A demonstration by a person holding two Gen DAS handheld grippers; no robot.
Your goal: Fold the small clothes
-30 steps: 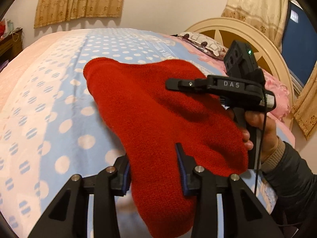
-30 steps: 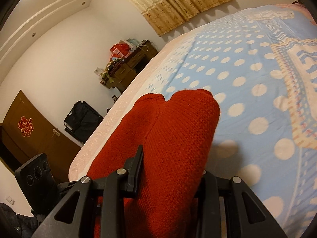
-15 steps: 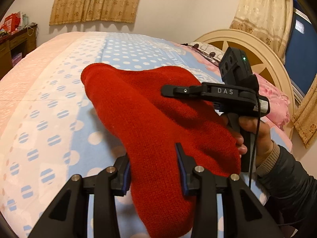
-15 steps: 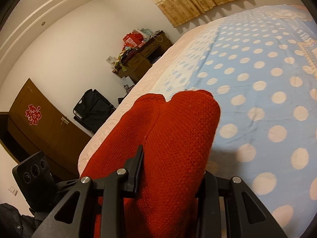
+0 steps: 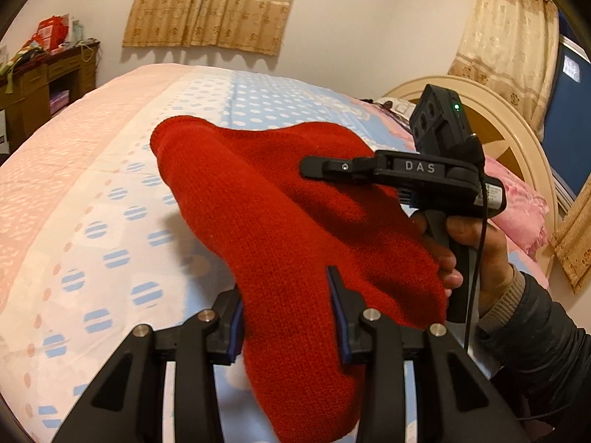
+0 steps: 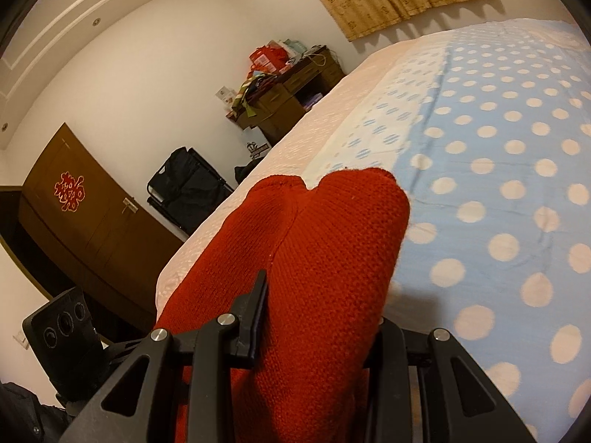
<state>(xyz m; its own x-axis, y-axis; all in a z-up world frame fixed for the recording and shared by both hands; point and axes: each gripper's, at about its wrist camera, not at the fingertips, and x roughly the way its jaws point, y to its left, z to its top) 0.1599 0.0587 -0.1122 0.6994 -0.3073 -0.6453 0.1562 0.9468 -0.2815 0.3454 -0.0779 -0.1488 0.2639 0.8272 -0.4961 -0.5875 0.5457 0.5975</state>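
Nearest: left hand-held gripper [image 5: 286, 317] clamped on a red knitted garment [image 5: 280, 221], held up above the bed [image 5: 110, 192]. Beside it, right hand-held gripper [image 6: 317, 317] pinched on the same garment's other edge. Long axis running forward from both, free end drooping toward the polka-dot cover; neither hand nearer. Nothing in the way on the bed. Beyond: headboard [image 5: 517, 136], pink pillow [image 5: 517, 206], desk [image 6: 291, 99], curtains [image 5: 210, 7].
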